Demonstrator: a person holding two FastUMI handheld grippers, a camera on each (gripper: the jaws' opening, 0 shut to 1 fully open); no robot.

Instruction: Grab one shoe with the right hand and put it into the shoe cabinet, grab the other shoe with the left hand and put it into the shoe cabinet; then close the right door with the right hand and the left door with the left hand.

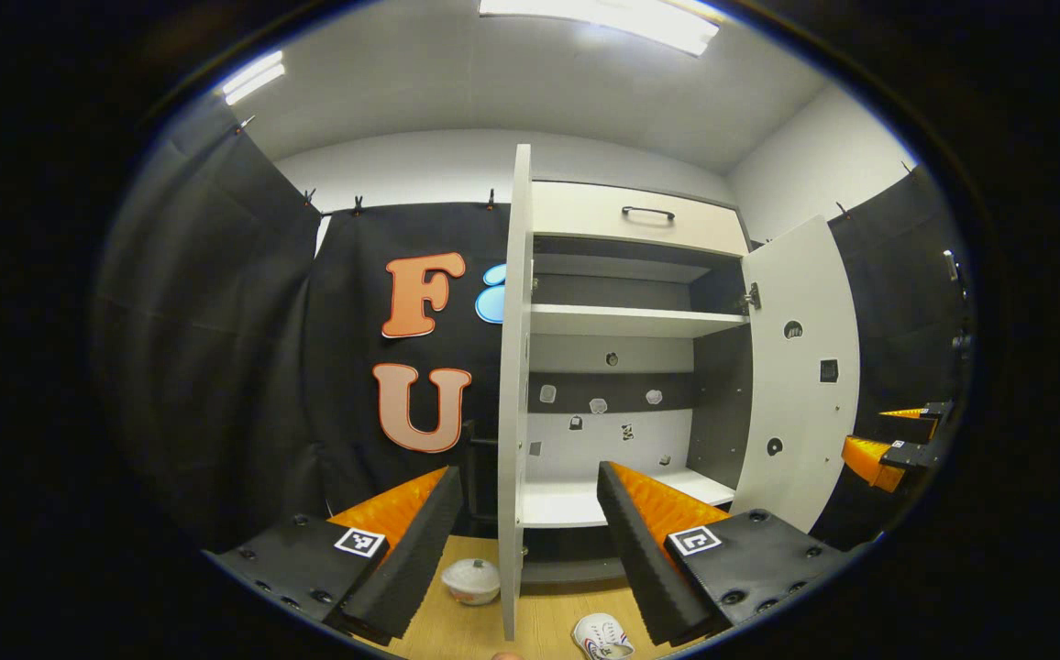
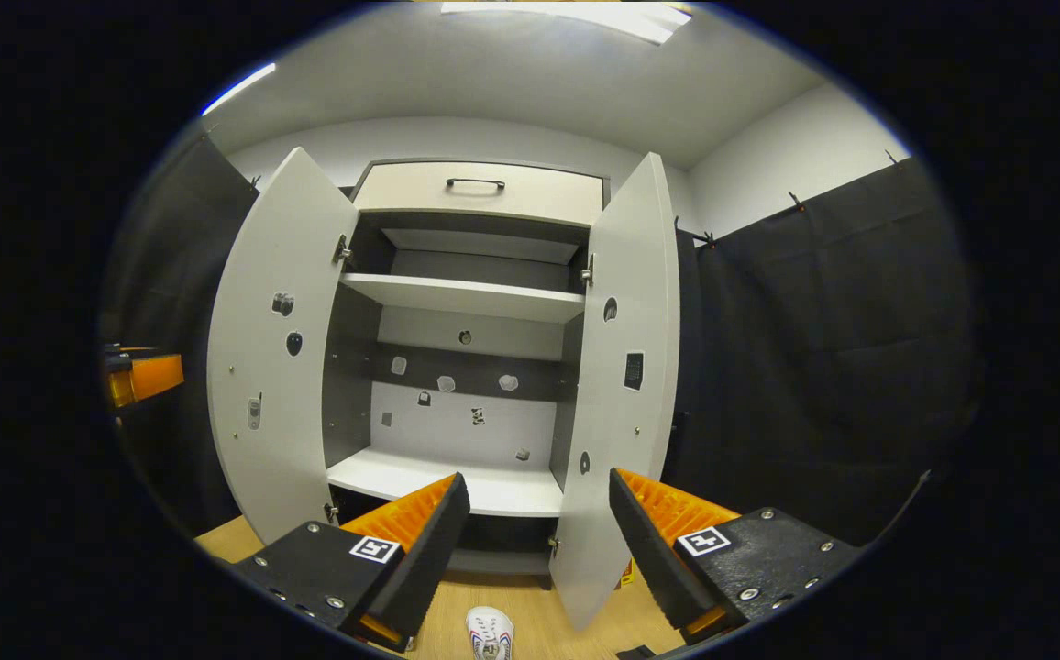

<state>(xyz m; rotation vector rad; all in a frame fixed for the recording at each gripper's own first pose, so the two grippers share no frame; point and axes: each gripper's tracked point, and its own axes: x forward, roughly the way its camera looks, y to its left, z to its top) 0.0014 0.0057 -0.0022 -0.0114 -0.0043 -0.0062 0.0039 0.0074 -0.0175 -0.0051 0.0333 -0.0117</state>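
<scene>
The shoe cabinet [image 1: 631,321] stands with both doors swung wide, and its lower shelf [image 1: 567,502] is bare. A white shoe [image 1: 601,635] lies on the wooden floor in front of it, below my open left gripper [image 1: 530,477]. Left of the left door's edge [image 1: 516,367] sits a white rounded thing [image 1: 470,580], possibly the other shoe. In the right gripper view the cabinet [image 2: 466,298] faces me, a white shoe [image 2: 490,632] lies on the floor, and my right gripper [image 2: 537,481] hangs open above it, holding nothing.
The cabinet has a top drawer [image 2: 480,192] with a dark handle. The right door [image 2: 626,367] juts toward me; something small and yellow [image 2: 626,573] shows behind its foot. The right gripper [image 1: 888,435] shows far right, the left gripper [image 2: 140,376] far left.
</scene>
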